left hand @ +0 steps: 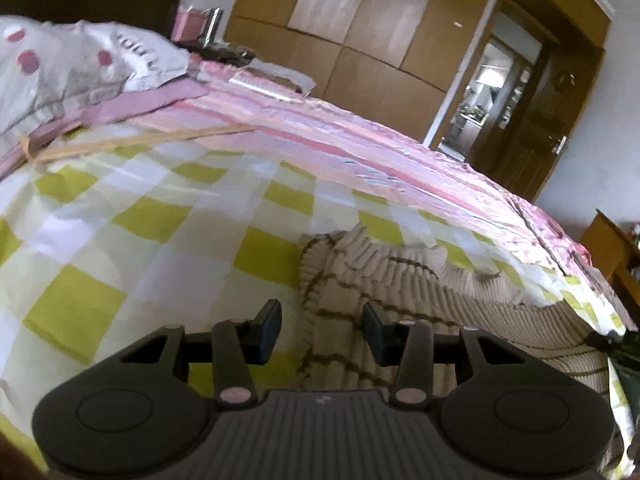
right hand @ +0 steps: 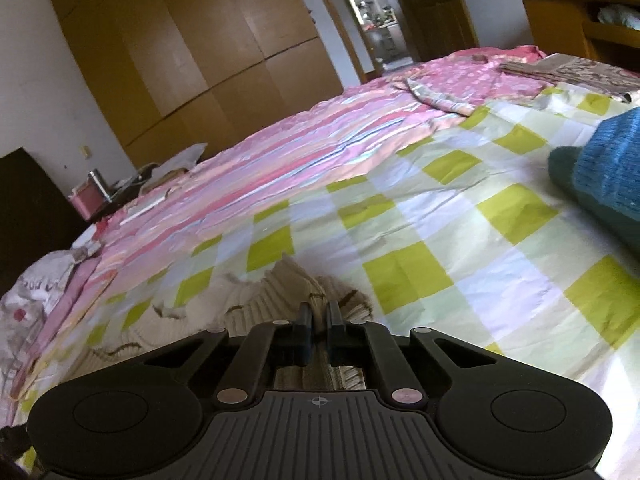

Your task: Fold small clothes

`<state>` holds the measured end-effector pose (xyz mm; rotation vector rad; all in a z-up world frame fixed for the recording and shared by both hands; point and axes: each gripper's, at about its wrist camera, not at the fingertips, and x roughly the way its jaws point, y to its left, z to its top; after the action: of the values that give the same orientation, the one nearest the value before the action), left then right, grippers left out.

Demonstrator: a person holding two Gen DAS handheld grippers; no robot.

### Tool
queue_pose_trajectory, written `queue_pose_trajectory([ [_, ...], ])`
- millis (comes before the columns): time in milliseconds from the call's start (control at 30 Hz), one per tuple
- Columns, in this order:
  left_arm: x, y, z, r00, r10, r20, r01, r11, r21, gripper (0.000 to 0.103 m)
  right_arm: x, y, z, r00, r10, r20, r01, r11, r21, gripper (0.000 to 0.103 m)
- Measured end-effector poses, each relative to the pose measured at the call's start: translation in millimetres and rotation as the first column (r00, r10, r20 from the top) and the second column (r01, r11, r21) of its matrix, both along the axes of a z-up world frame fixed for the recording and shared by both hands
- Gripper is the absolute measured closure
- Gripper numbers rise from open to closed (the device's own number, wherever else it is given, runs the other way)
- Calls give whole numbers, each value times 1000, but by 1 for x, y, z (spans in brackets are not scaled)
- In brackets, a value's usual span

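Note:
A cream ribbed knit sweater point(left hand: 420, 292) with thin brown lines lies crumpled on the green-and-white checked bedspread point(left hand: 160, 220). My left gripper point(left hand: 322, 322) hovers low over the sweater's left edge. Its jaws stand apart, the ruffled edge lies between them, and neither pad presses on it. In the right wrist view the same sweater point(right hand: 256, 304) bunches up just ahead of the fingers. My right gripper point(right hand: 319, 316) is shut, pinching a fold of that knit between its pads. The part of the sweater under both gripper bodies is hidden.
A blue knit garment point(right hand: 608, 160) lies at the right of the checked bedspread point(right hand: 440, 220). A pink striped quilt point(left hand: 360, 148) covers the far half of the bed, with a spotted pillow point(left hand: 60, 68) at its left. A wooden wardrobe point(left hand: 360, 20) and a desk point(right hand: 580, 20) stand beyond.

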<state>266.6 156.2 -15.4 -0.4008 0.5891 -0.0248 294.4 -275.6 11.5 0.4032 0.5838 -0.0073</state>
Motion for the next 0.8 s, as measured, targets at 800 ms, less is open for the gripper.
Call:
queue_pose_trajectory([
  [800, -9, -6, 13, 1000, 20, 6, -20, 996, 84, 51, -14, 26, 13, 999, 28, -46, -34, 991, -131, 90],
])
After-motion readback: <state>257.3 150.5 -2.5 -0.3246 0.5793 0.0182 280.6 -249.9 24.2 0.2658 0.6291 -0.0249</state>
